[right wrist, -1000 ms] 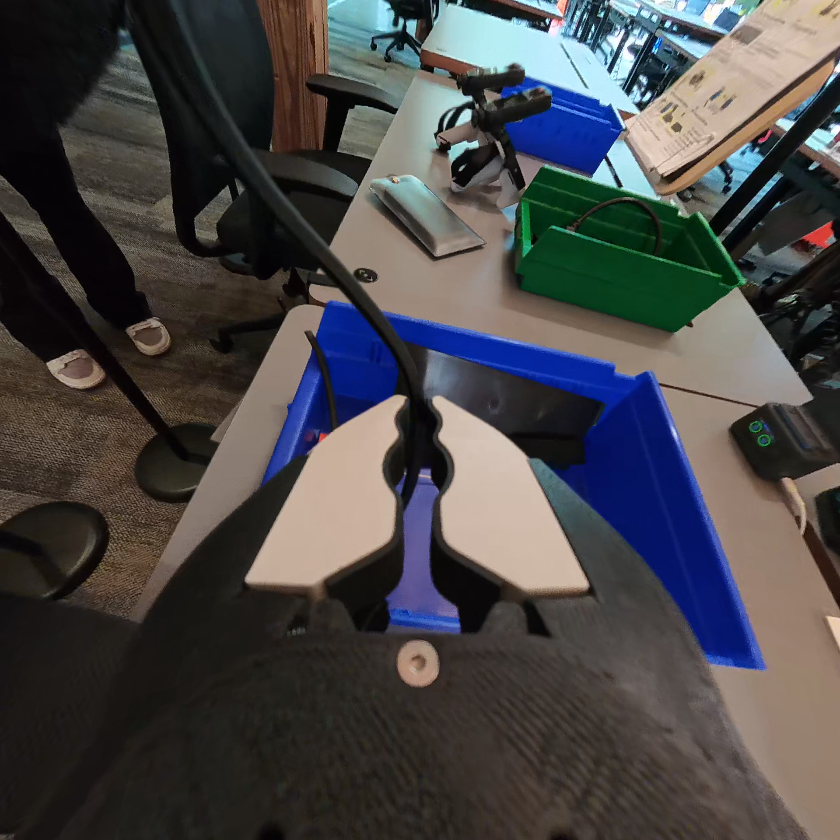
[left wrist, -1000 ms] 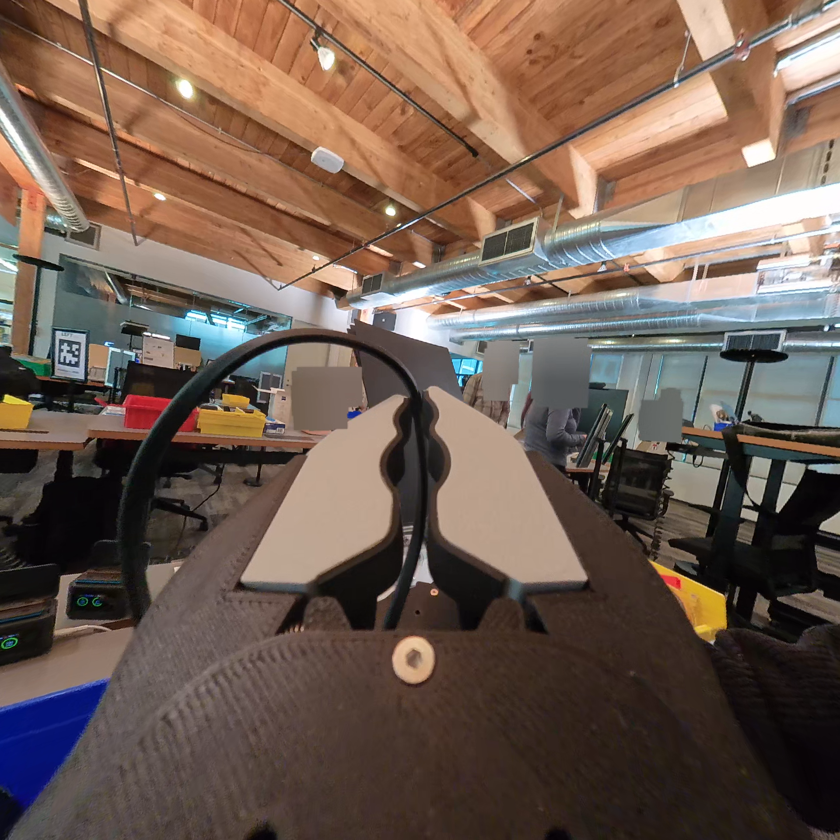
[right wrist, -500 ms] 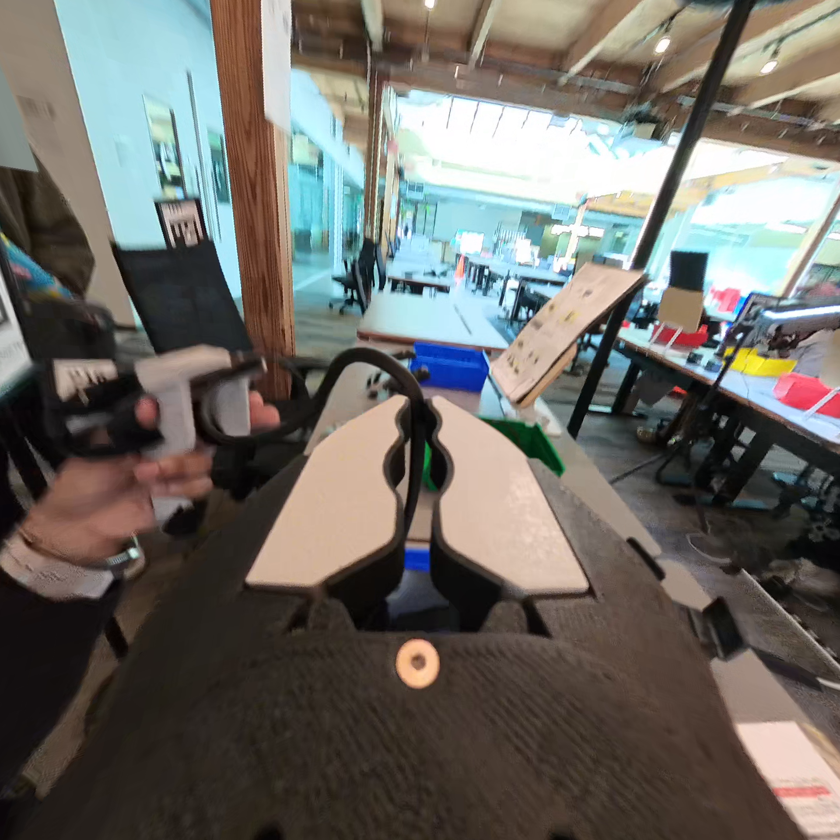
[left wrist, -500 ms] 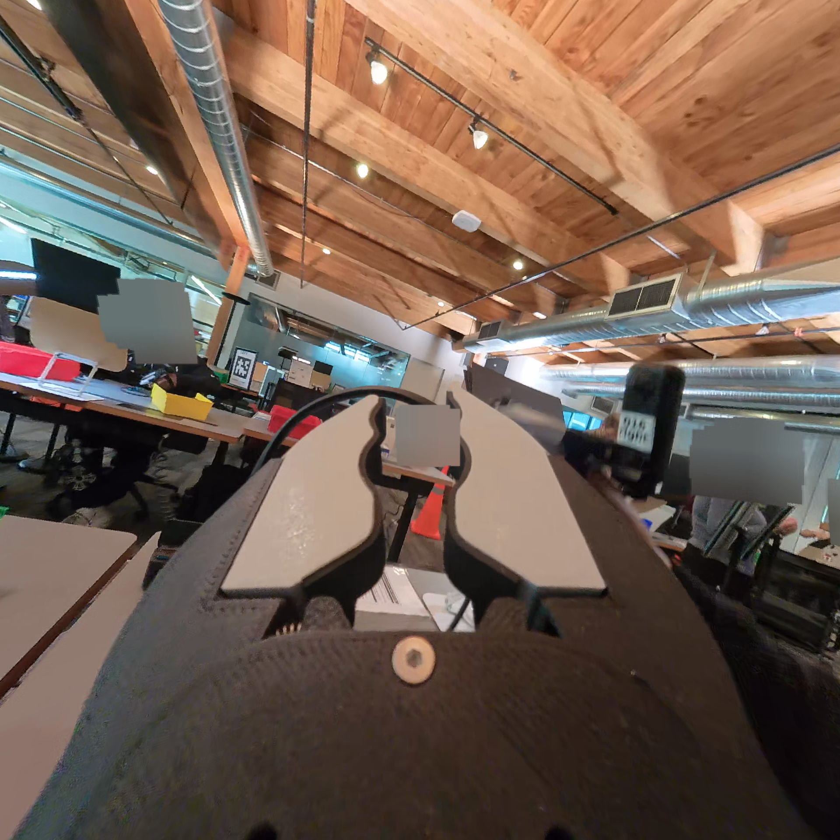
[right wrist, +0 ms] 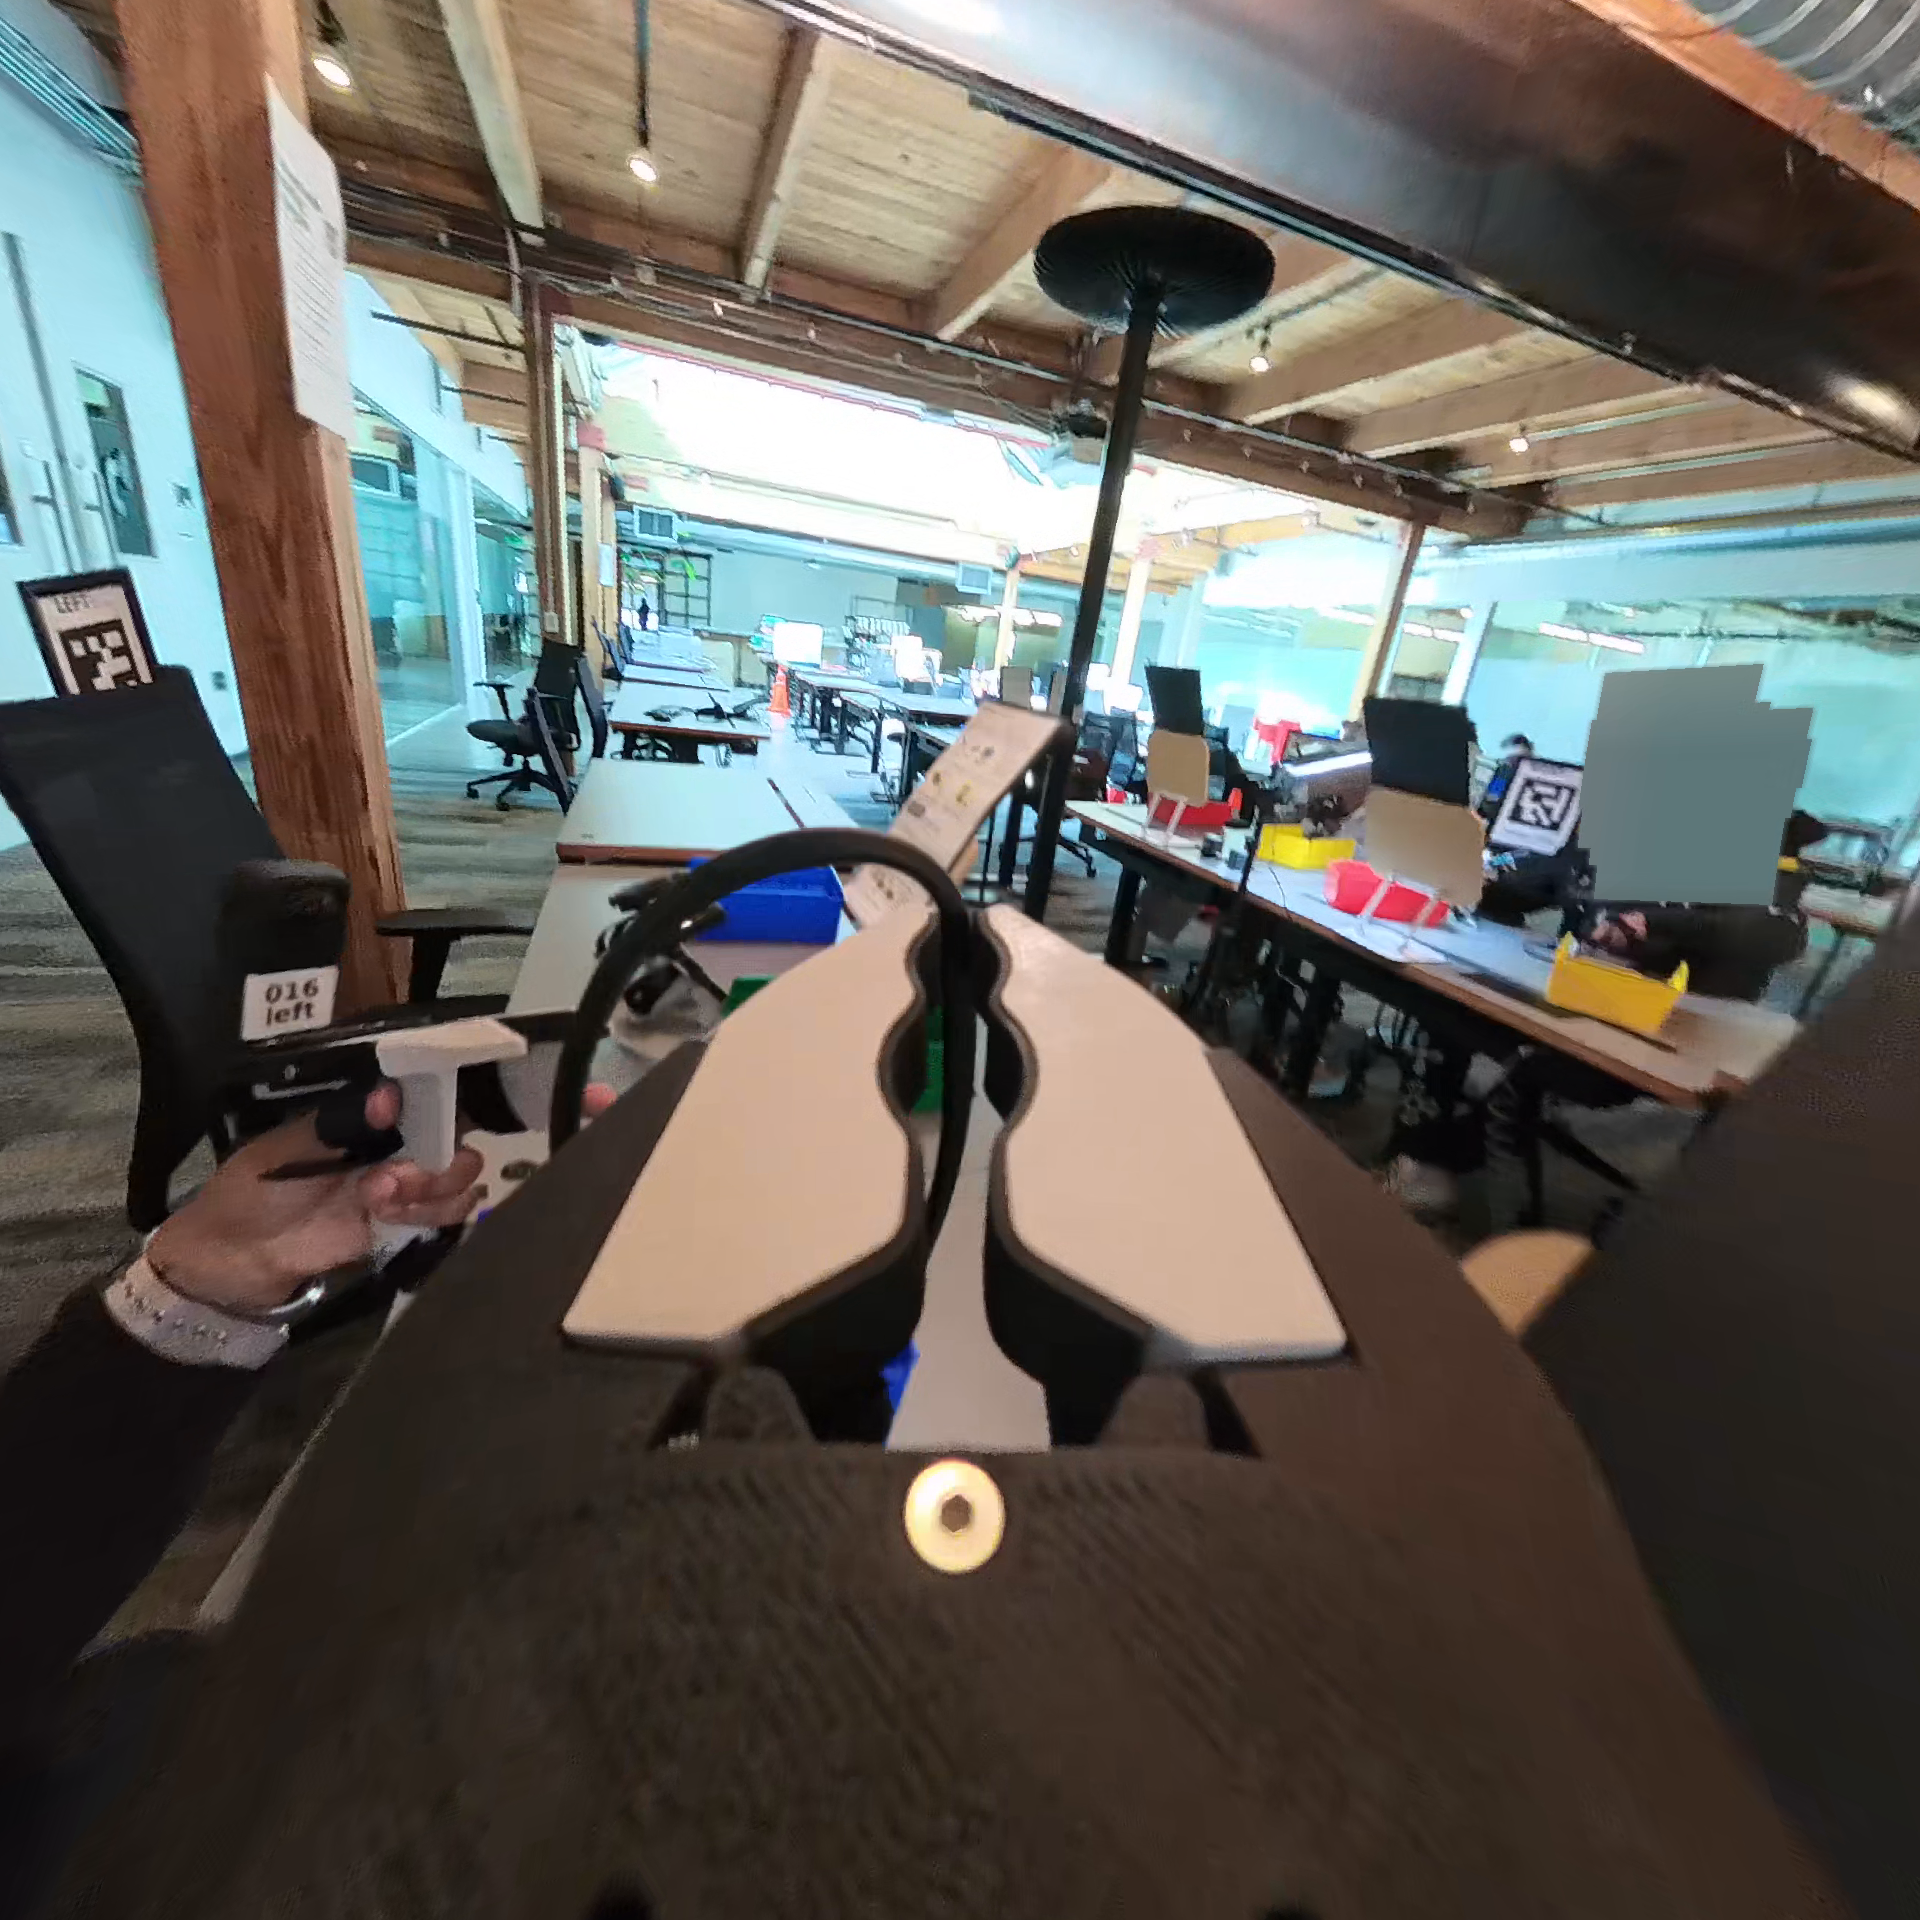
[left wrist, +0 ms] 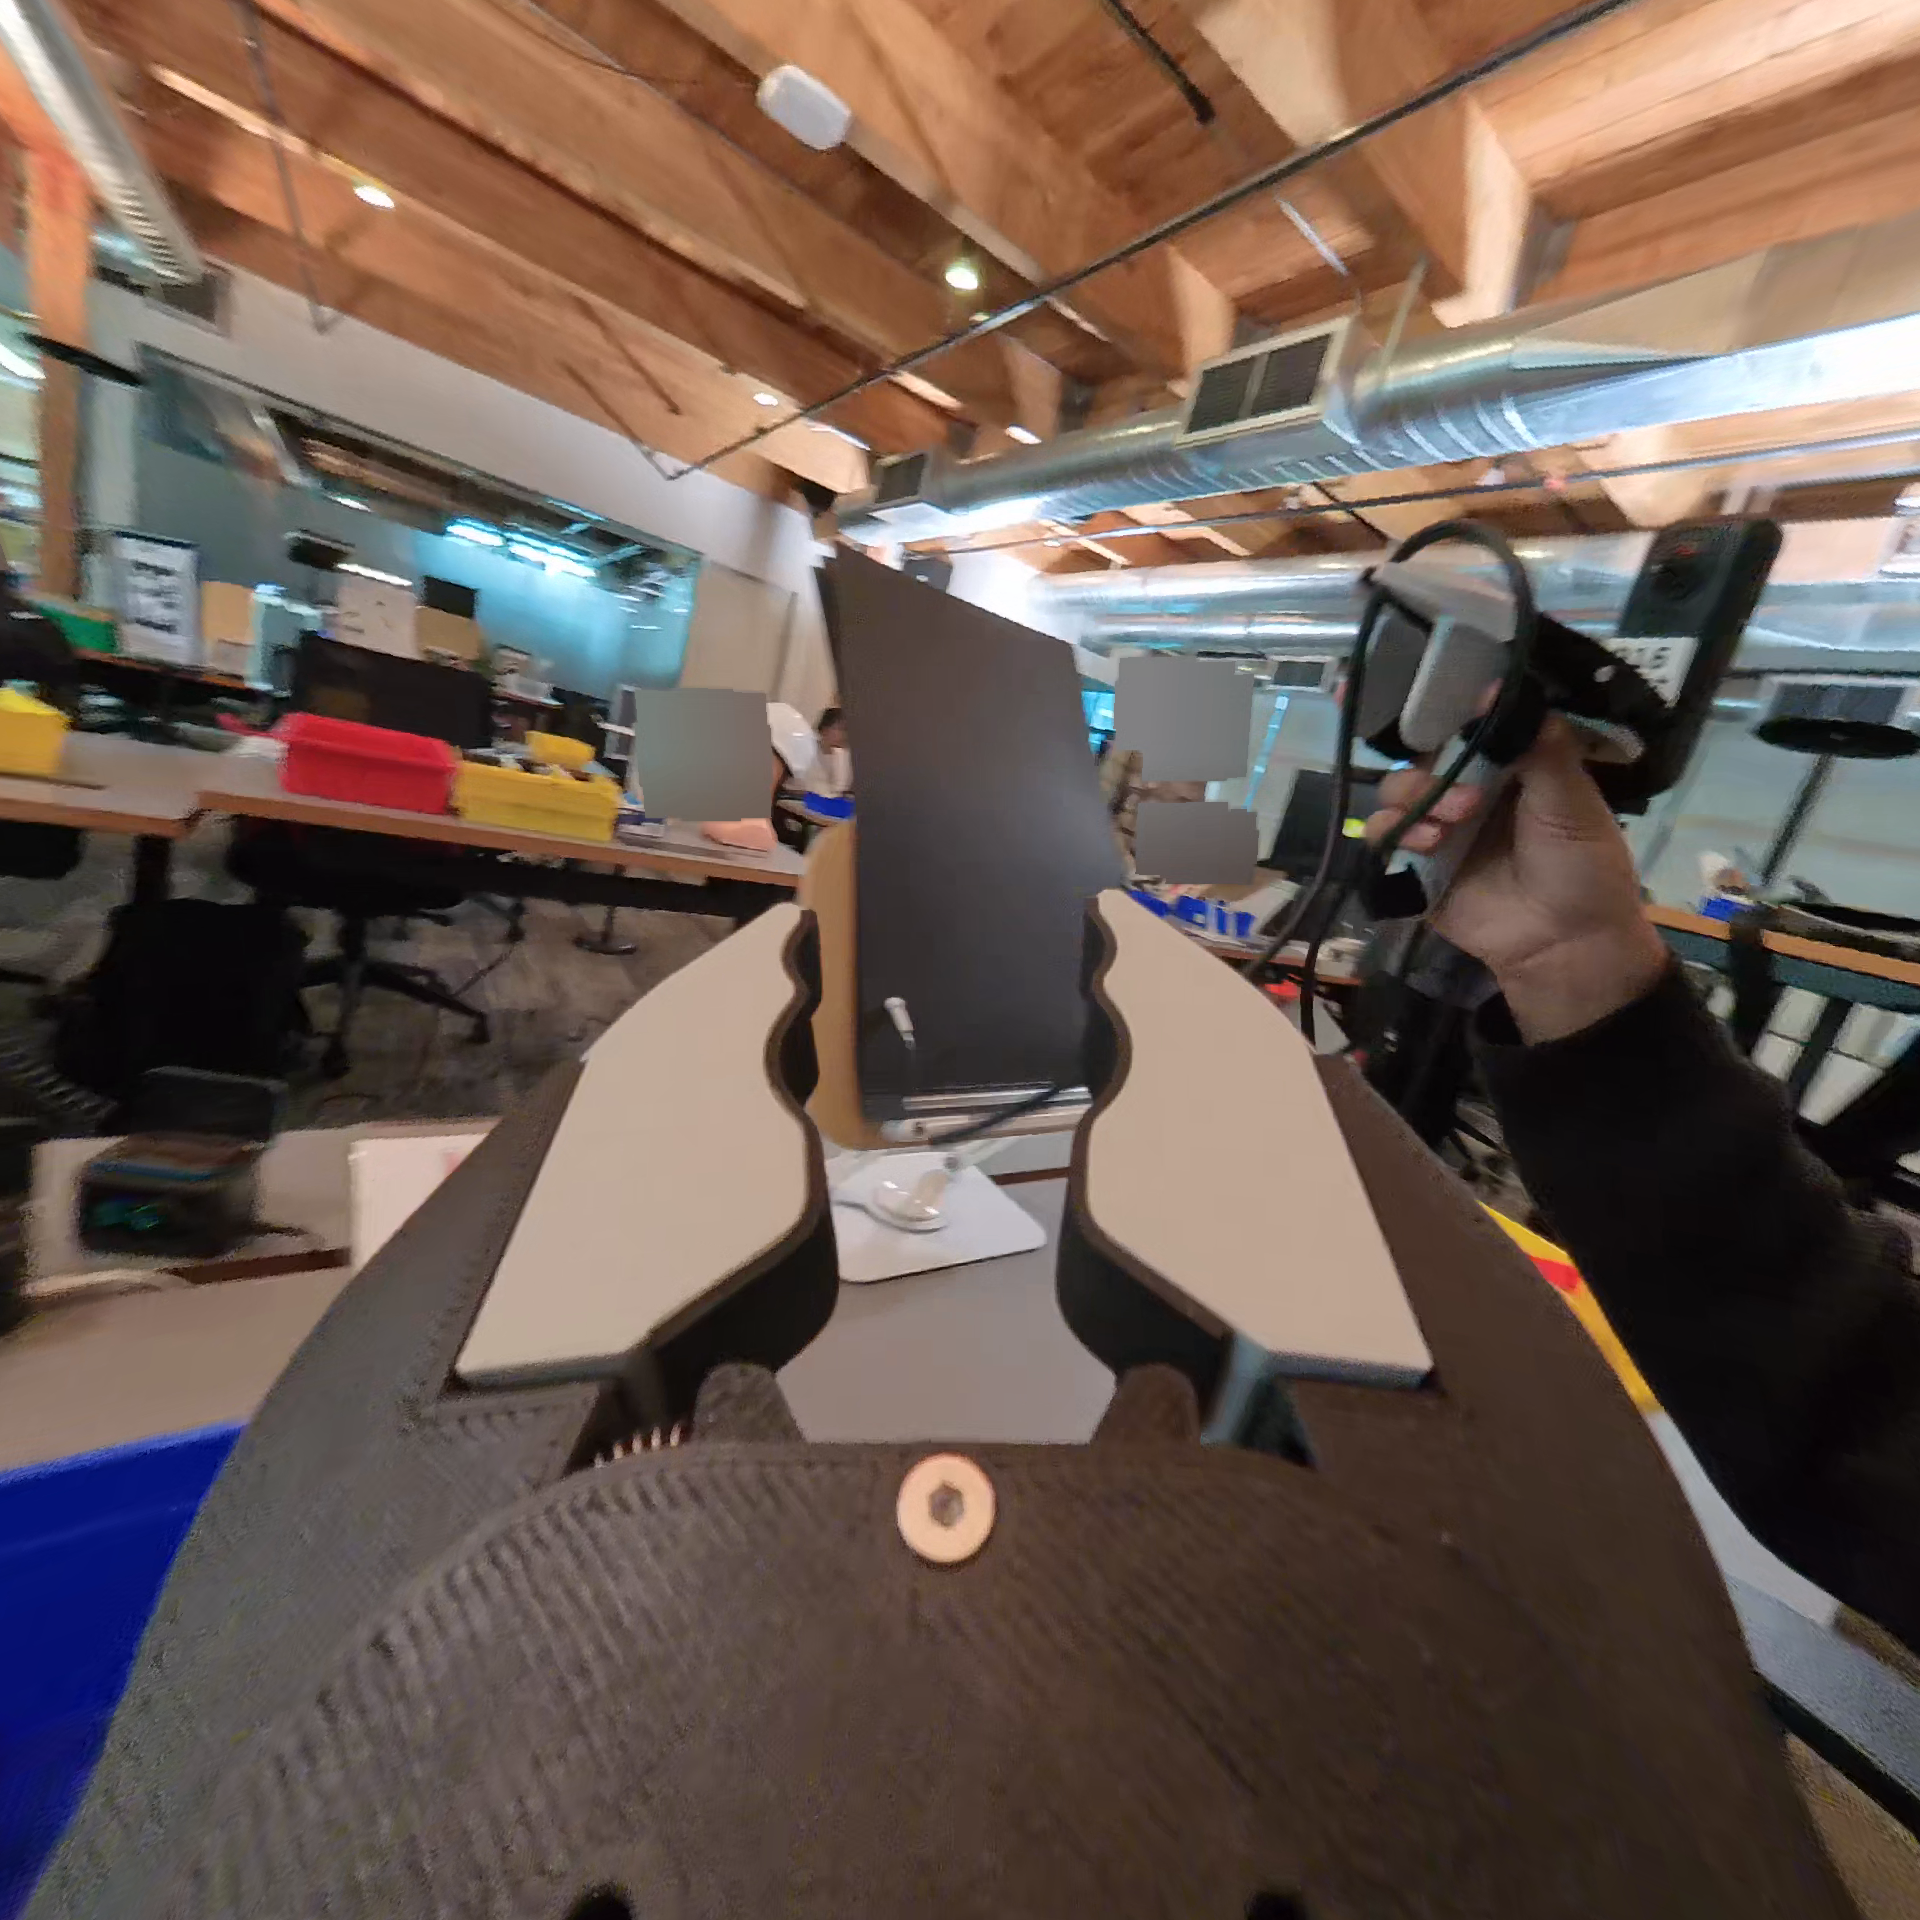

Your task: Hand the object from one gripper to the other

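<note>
Your right gripper [right wrist: 951, 935] is clamped on the black cable [right wrist: 665, 935], loop arcing up and left toward your left gripper [left wrist: 945, 966], which is spread wide, empty and apart from it.

**Materials and surface finishes**

Your left gripper [left wrist: 945, 914] has matt, smooth pale-grey fingers [left wrist: 665, 1164] on a ridged, layer-printed black plastic body. Your right gripper [right wrist: 954, 925] is built alike and pinches a smooth, semi-gloss black rubbery cable [right wrist: 727, 868]. At upper right of the left wrist view, a ribbed shiny metal duct [left wrist: 1558, 400] runs beneath rough-grained wooden ceiling beams [left wrist: 1039, 135].
</note>
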A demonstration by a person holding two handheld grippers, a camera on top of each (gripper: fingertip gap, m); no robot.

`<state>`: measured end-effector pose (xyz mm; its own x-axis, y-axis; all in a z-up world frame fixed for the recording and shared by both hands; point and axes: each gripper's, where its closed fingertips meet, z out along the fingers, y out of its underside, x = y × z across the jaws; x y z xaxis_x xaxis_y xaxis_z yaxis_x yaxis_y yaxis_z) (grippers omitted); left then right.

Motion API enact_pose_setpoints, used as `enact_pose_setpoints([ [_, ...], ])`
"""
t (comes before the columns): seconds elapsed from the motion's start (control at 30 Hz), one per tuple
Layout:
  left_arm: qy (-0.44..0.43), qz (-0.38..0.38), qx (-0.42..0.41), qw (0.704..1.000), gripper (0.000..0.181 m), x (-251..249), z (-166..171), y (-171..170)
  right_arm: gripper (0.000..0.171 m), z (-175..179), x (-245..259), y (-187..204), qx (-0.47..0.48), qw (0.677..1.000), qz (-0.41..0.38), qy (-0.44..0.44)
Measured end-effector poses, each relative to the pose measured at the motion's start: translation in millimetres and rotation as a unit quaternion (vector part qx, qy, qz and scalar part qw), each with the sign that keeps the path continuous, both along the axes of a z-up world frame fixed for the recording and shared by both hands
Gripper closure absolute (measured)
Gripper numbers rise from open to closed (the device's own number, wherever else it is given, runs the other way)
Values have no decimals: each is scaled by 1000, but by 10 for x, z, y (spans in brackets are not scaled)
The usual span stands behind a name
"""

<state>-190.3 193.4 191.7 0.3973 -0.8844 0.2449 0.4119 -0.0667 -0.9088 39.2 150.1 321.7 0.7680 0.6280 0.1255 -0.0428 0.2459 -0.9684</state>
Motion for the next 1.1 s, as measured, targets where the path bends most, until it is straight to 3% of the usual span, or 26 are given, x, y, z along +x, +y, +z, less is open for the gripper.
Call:
enact_pose_setpoints([
  [0.23,52,-150,31,987,131,1387,-371,-635,166,-826,488,-520,-73,992,-66,-83],
  [0.47,128,-287,22,949,110,2499,-1315,-1332,166,-1343,854,-979,-97,960,-192,-181],
  [0.6,124,-344,33,930,96,2650,-1483,-1663,166,-1513,969,-1111,-106,952,-218,-187],
  [0.73,126,-358,82,921,85,2697,-1694,-1826,166,-1651,957,-1113,-136,958,-193,-164],
  [0.93,95,-358,46,928,91,2721,-1972,-1788,166,-1716,857,-1131,-153,965,-154,-146],
  [1.1,118,-374,38,919,93,2772,-2157,-1841,166,-1767,815,-1089,-163,967,-138,-136],
])
